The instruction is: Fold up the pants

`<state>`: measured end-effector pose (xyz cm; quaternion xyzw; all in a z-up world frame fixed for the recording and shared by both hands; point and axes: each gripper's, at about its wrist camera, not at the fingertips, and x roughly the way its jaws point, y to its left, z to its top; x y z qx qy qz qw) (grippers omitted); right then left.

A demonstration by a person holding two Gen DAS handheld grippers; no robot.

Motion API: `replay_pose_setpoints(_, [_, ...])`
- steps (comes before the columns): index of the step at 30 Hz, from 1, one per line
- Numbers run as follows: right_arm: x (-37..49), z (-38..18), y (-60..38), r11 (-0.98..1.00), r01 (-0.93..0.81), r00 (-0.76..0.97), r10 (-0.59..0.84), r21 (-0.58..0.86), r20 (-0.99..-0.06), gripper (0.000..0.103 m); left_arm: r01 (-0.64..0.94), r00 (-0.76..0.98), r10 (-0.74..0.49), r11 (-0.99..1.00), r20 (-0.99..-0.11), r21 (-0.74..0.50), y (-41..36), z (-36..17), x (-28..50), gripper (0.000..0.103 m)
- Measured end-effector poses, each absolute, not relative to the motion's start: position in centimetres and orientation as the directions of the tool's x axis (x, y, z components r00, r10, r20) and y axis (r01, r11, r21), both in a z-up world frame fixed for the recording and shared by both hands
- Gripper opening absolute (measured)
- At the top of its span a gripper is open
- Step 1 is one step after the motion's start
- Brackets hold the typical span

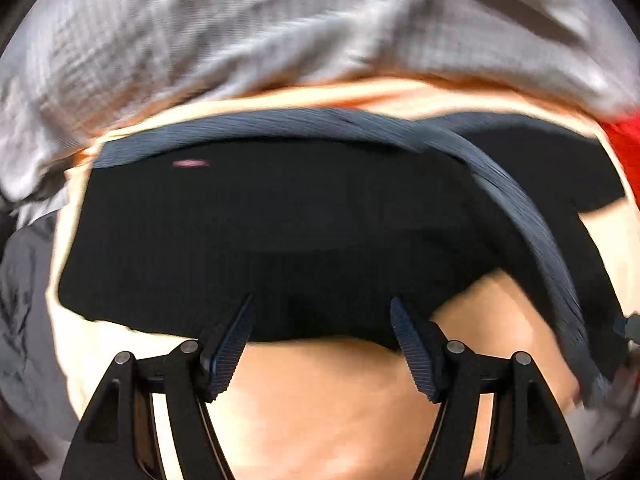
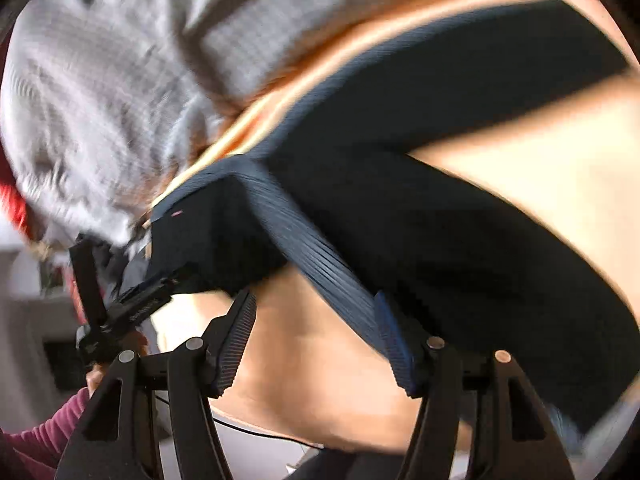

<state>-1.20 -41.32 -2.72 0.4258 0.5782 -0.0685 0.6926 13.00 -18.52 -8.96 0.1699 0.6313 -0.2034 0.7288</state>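
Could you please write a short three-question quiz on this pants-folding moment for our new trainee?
1. True or false: the left gripper is clamped on the black pants.
2. The ribbed waistband runs toward which finger of the right gripper in the right wrist view? A) its left one B) its right one
3. What lies beyond the pants on the peach sheet?

Key
1. False: its jaws stand apart with only the sheet between them.
2. B.
3. A grey checked cloth.

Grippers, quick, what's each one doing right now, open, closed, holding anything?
Left gripper: open, empty, over the pants.
Right gripper: open, nothing gripped; the ribbed waistband lies by one finger.
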Motion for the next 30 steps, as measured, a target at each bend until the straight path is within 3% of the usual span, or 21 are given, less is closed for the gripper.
replay_pose_setpoints(9, [-20.9, -2.1, -44.4, 0.503, 0.809, 0.255, 0.167, 0.305, -0.952, 0.065, 0.670, 0.023, -0.136, 0.737, -0.990, -0.086, -22.8, -10.4, 4.7, 0.071])
replay_pose_setpoints(20, [-23.2, -5.5, -45.5, 0.531, 0.795, 0.248, 0.152, 0.291, -0.957, 0.065, 0.717, 0.010, -0.108, 0.693, -0.994, -0.069, -27.8, -12.3, 1.0, 0.072])
replay_pose_setpoints(25, [-24.1, -7.0, -47.4, 0.512, 0.769, 0.307, 0.230, 0.383, -0.924, 0.064, 0.689, -0.016, -0.069, 0.723, -0.997, -0.061, -29.4, -13.5, 1.2, 0.072])
replay_pose_setpoints(26, [-24.1, -7.3, -47.9, 0.500, 0.761, 0.317, 0.269, 0.413, -0.910, 0.052, 0.683, -0.010, -0.058, 0.729, -0.998, -0.049, -29.6, -13.6, 1.4, 0.072])
replay_pose_setpoints(27, [-24.5, -7.4, -48.2, 0.480, 0.756, 0.326, 0.314, 0.446, -0.891, 0.030, 0.678, -0.007, -0.053, 0.734, -0.999, -0.043, -29.9, -13.6, 1.3, 0.072])
replay_pose_setpoints(29, [-23.9, -8.0, -48.6, 0.441, 0.752, 0.326, 0.397, 0.490, -0.858, 0.005, 0.669, -0.008, -0.042, 0.743, -0.999, -0.037, -31.2, -14.0, 0.7, 0.072])
replay_pose_setpoints(30, [-23.8, -8.0, -48.9, 0.421, 0.750, 0.335, 0.424, 0.510, -0.842, 0.004, 0.662, -0.011, -0.033, 0.749, -0.999, -0.032, -31.6, -14.1, 0.7, 0.072])
